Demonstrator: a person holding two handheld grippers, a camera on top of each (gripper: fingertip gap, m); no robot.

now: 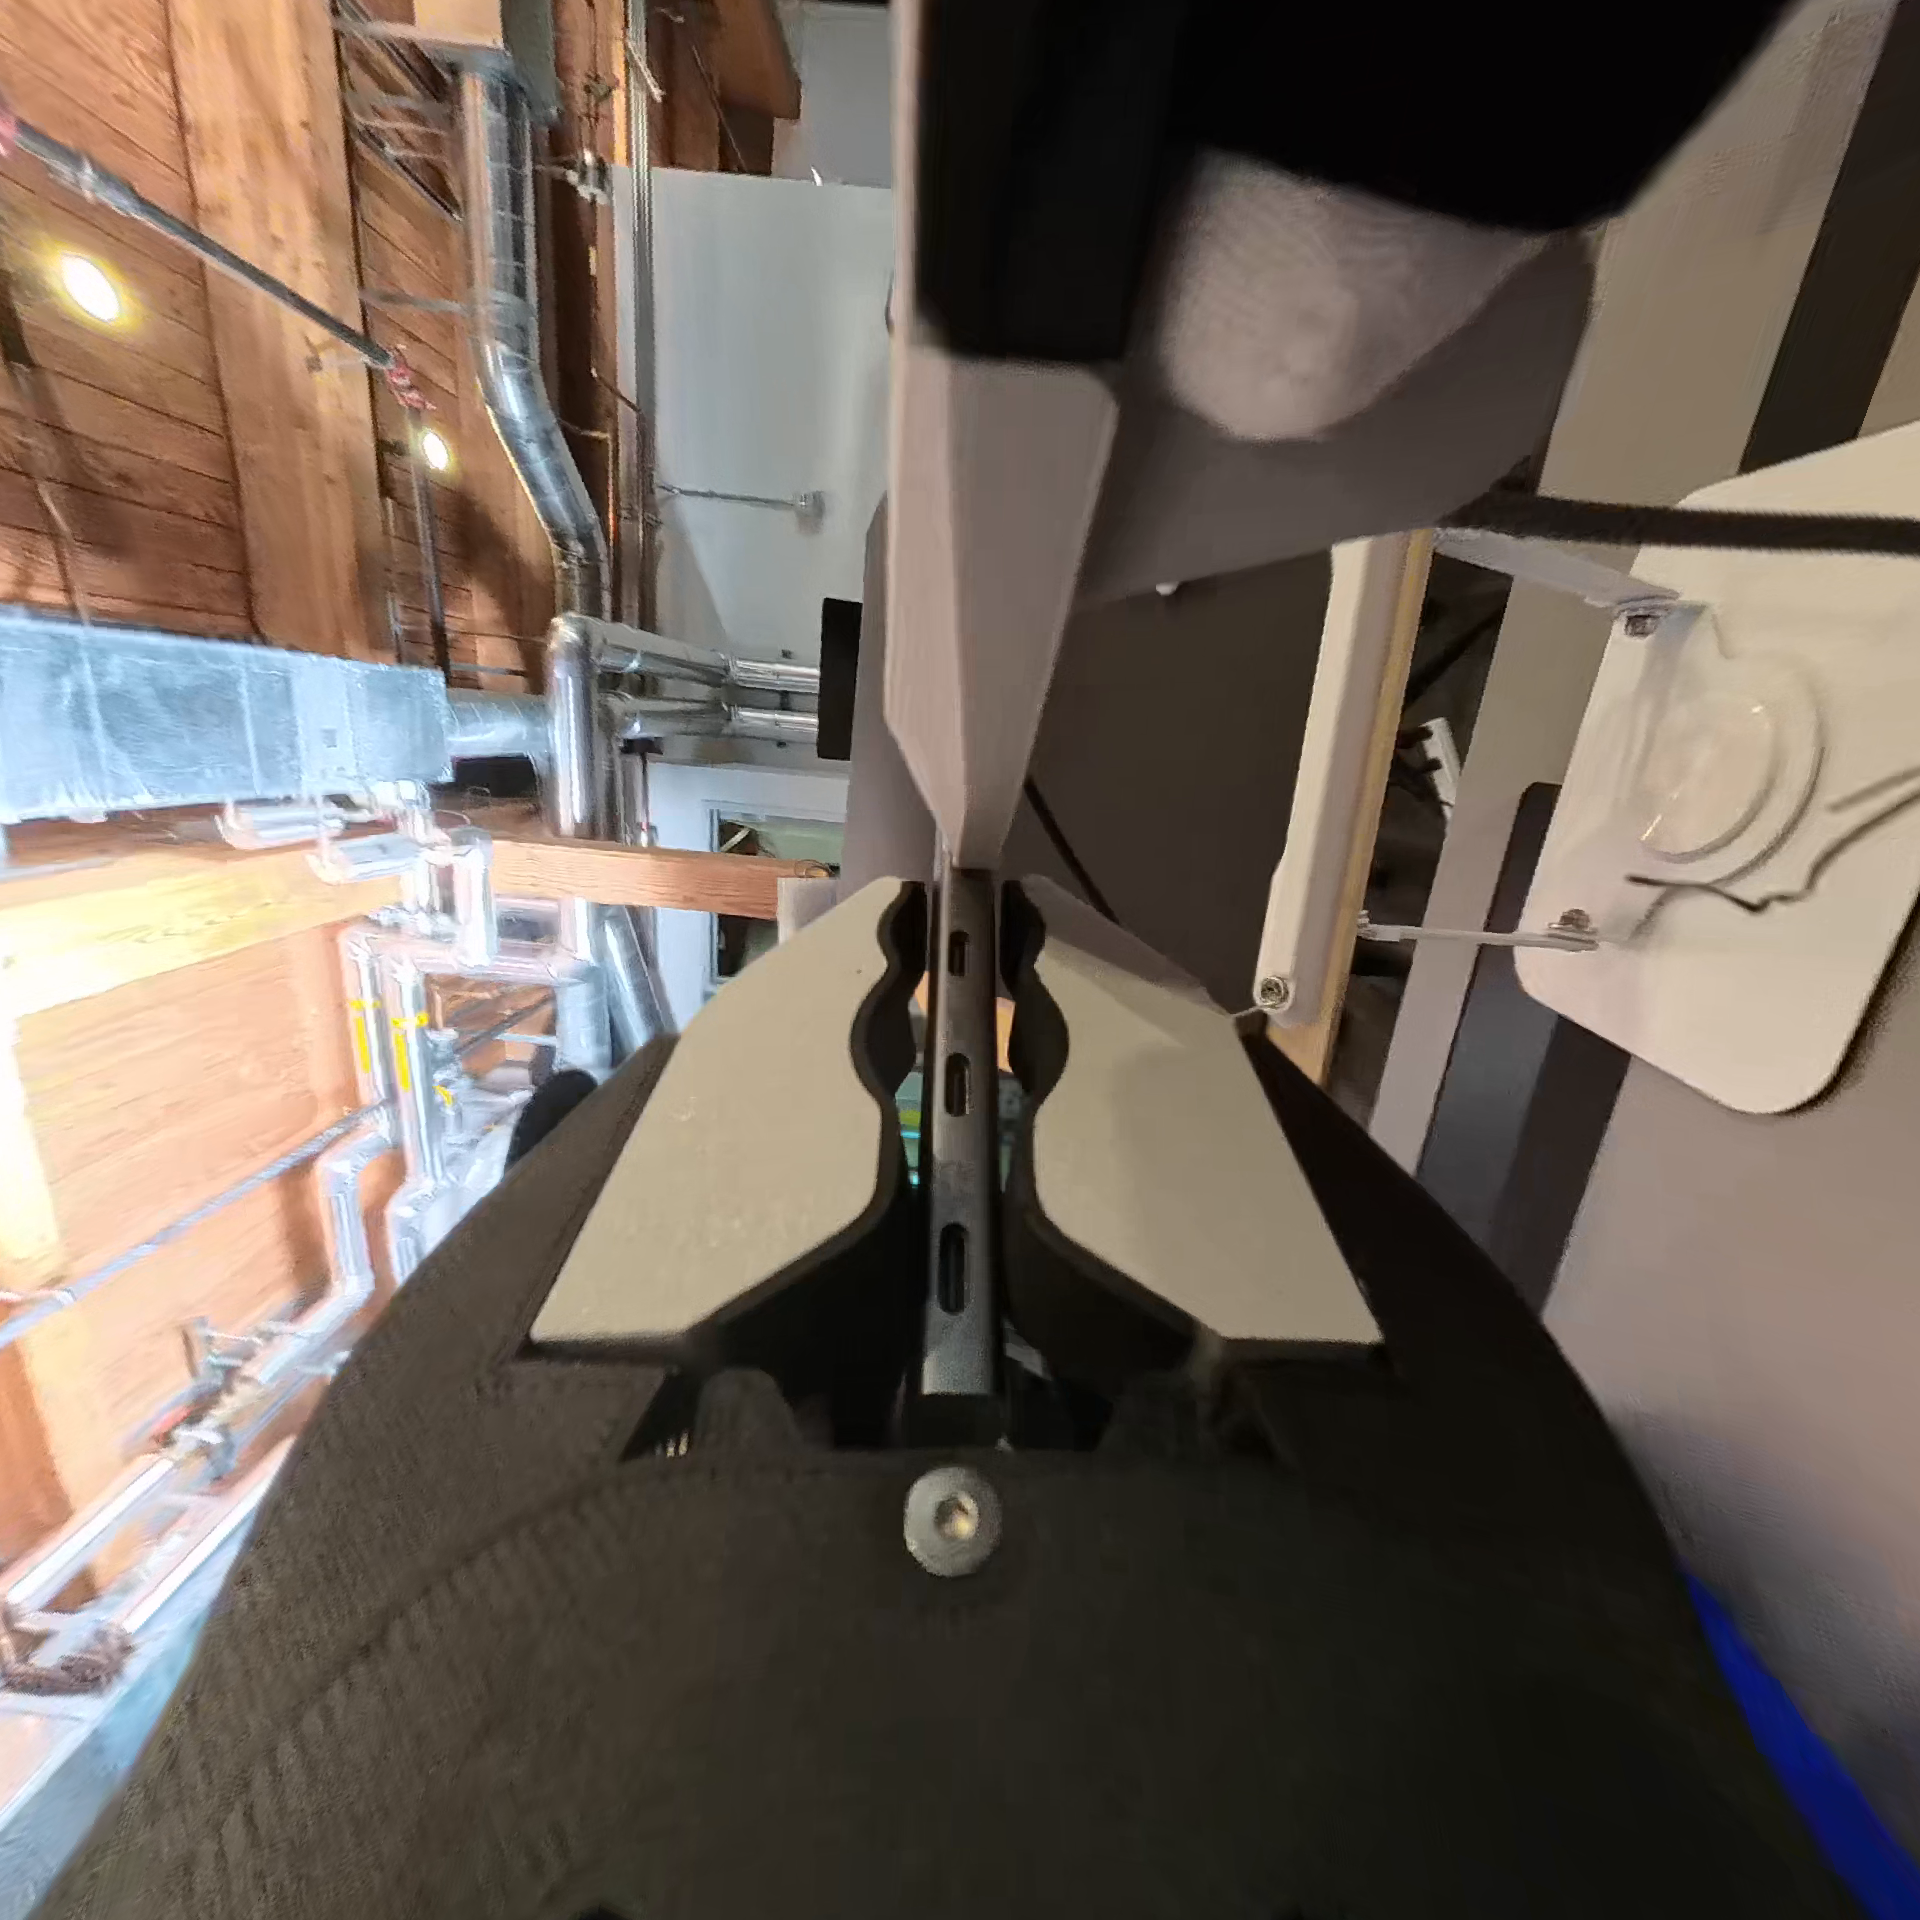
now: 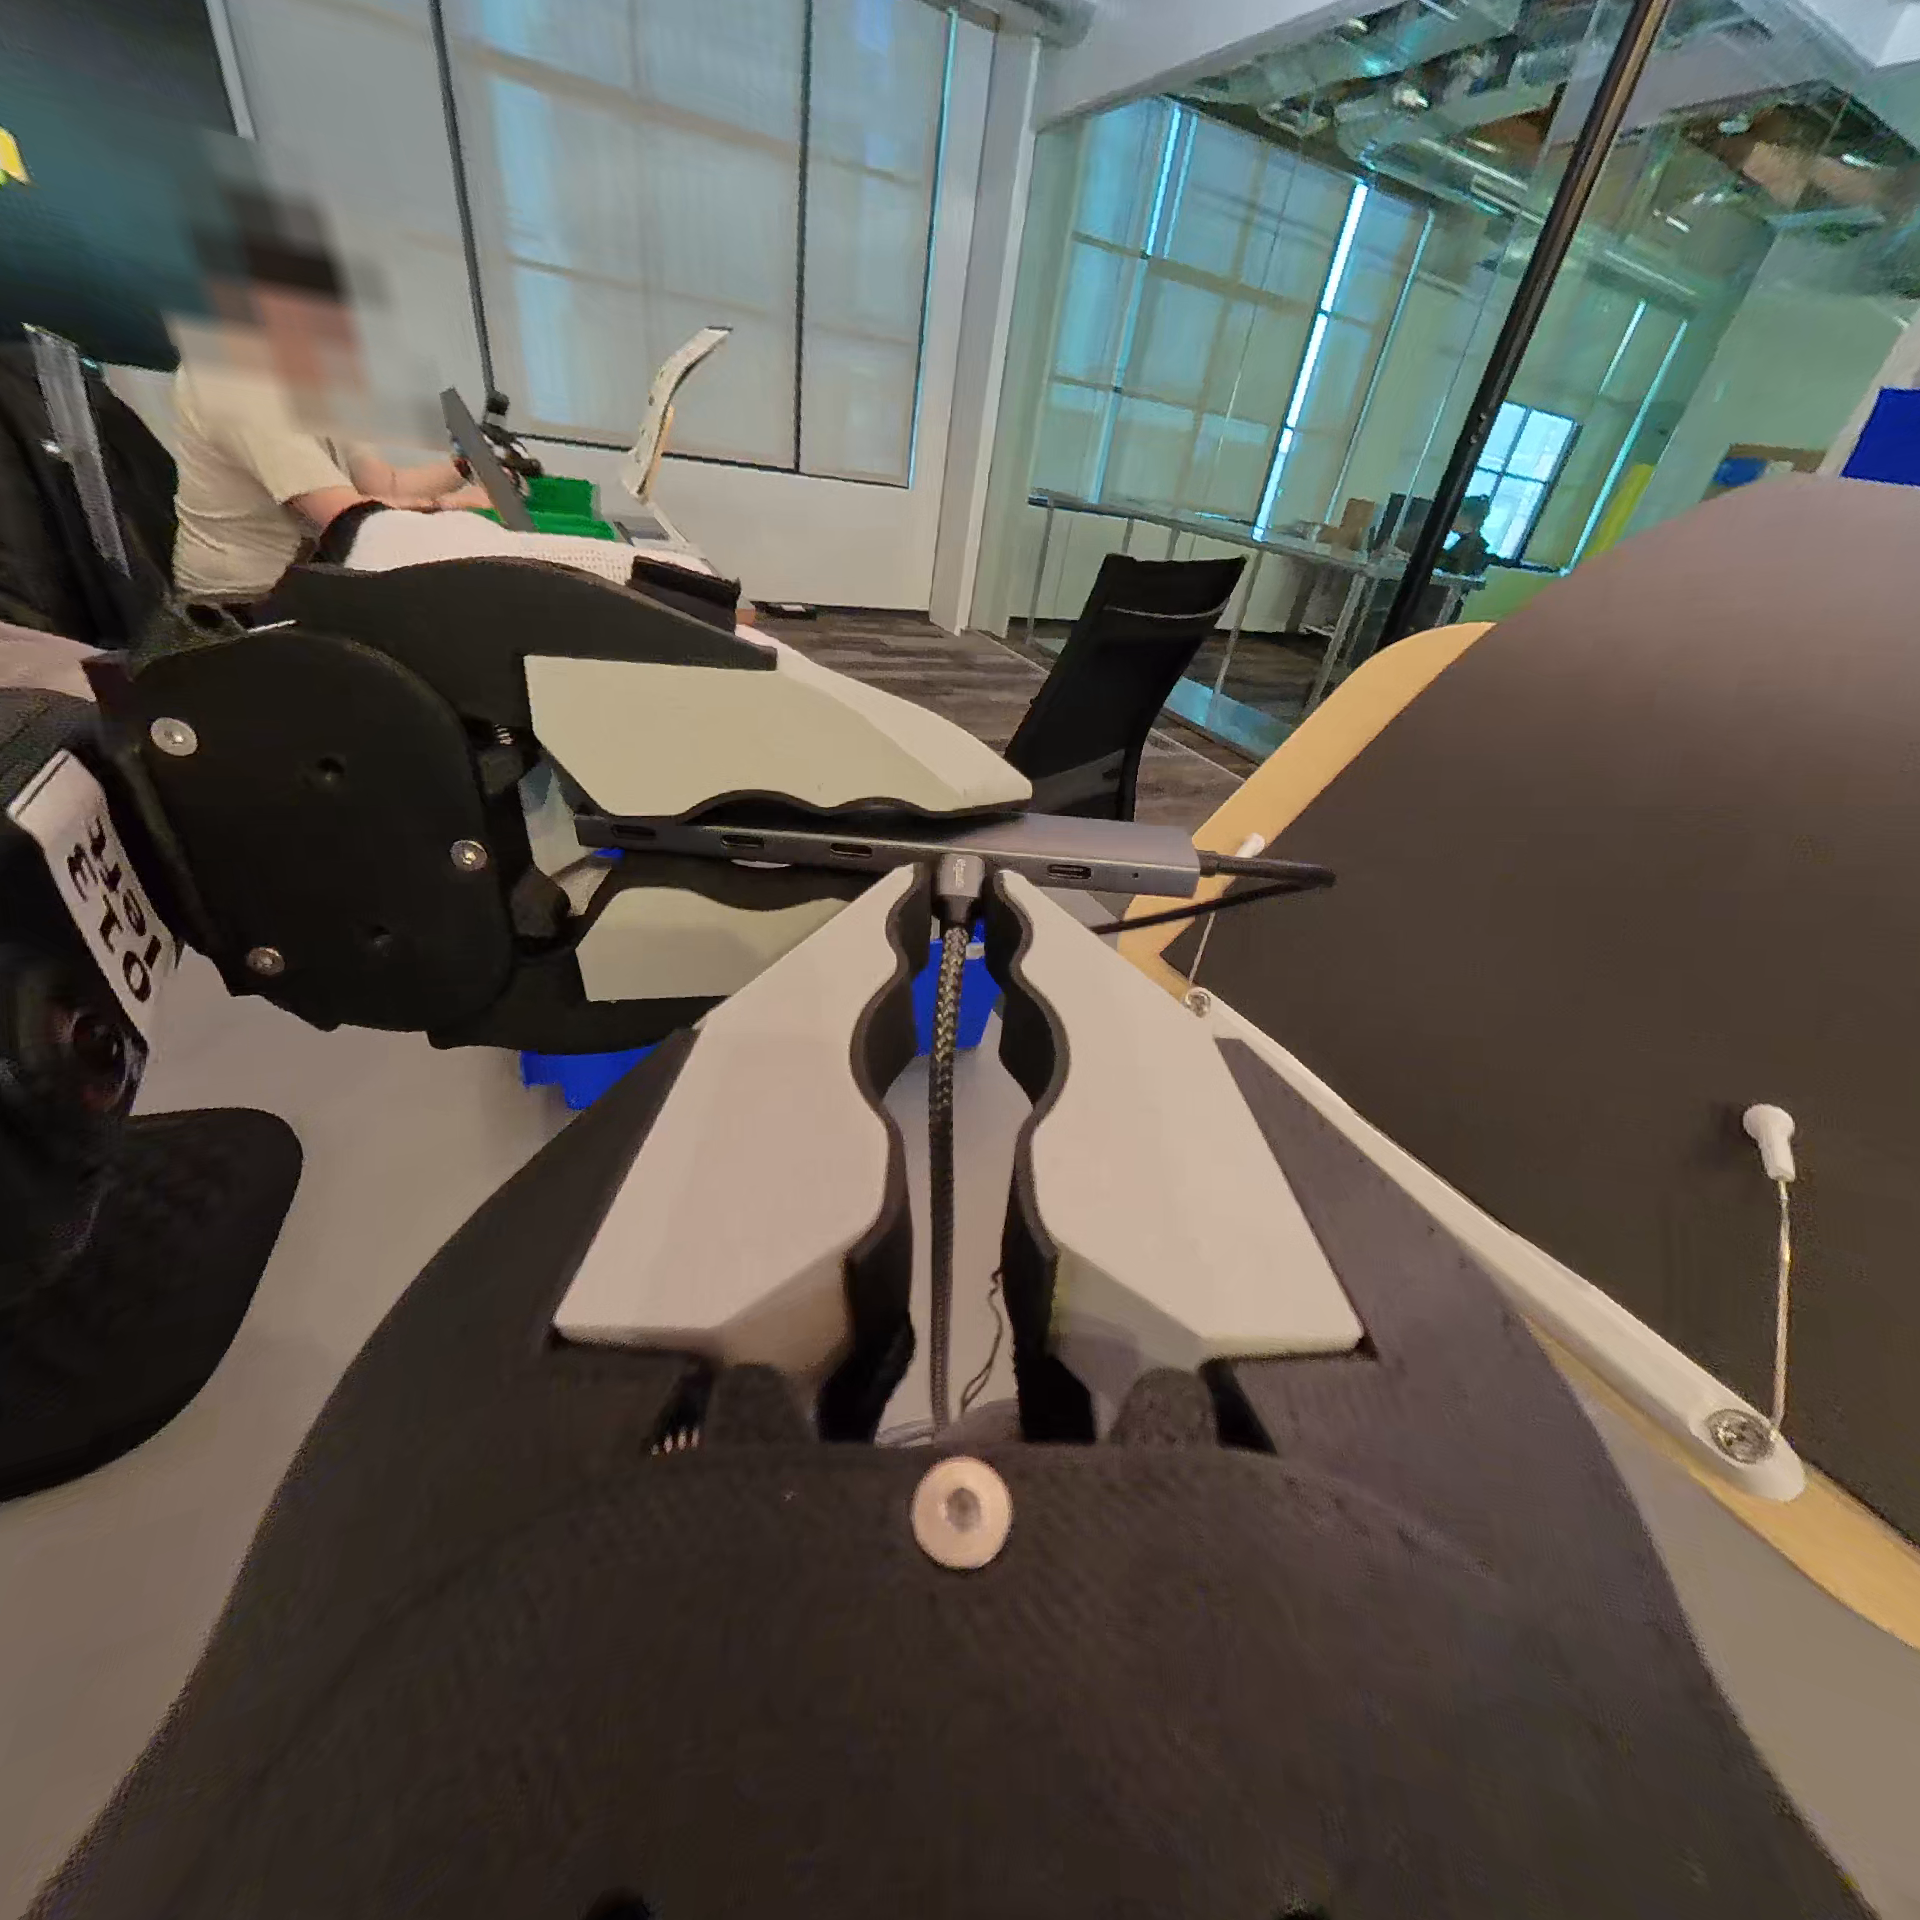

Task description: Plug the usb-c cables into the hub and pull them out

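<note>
Right gripper (image 2: pixel 954 902) pinching plug of braided usb-c cable (image 2: pixel 943 1091), pale wavy-edged fingers (image 2: pixel 774 1143) nearly together; metal plug seated in slim grey hub (image 2: pixel 997 836), cable running back between fingers; left gripper (image 2: pixel 800 868) clamped flat on hub, upper and lower pads against its faces; hub held in air above grey tabletop (image 2: pixel 343 1164), thin black lead off its right end; left wrist view: hub (image 1: pixel 961 1122) edge-on, oval ports along it; blue bin (image 2: pixel 582 1070) below; black chair (image 2: pixel 1132 665) farther off.

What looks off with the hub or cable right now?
Nothing stands out. The left gripper holds the hub level, and the right gripper holds the braided cable's plug square against a port.
</note>
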